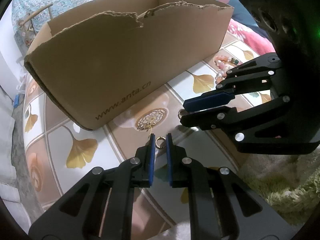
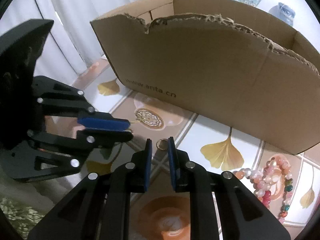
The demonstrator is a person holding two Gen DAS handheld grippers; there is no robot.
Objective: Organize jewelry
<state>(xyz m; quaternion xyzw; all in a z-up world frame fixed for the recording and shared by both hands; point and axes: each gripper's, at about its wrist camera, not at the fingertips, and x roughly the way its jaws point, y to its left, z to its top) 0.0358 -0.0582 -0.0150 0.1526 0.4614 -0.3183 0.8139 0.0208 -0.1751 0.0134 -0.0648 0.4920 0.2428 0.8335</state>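
A small gold ring (image 1: 156, 141) sits pinched between the blue pads of my left gripper (image 1: 160, 138), just above the patterned table. In the right wrist view the left gripper (image 2: 130, 129) comes in from the left with a gold glint at its tips. My right gripper (image 2: 159, 141) is shut on a second ring (image 2: 158, 145) that leans against its right pad. The left wrist view shows the right gripper (image 1: 182, 113) from the side, that ring at its very tip. Both grippers hover close together in front of the cardboard box (image 1: 120, 60).
The open box (image 2: 210, 70) with a torn top edge stands behind both grippers. A thin gold piece (image 1: 148, 127) lies on the table's round motif. Bead bracelets (image 2: 270, 182) lie at the right of the ginkgo-leaf tablecloth (image 2: 222, 156). A shaggy green rug (image 1: 290, 190) lies below the table edge.
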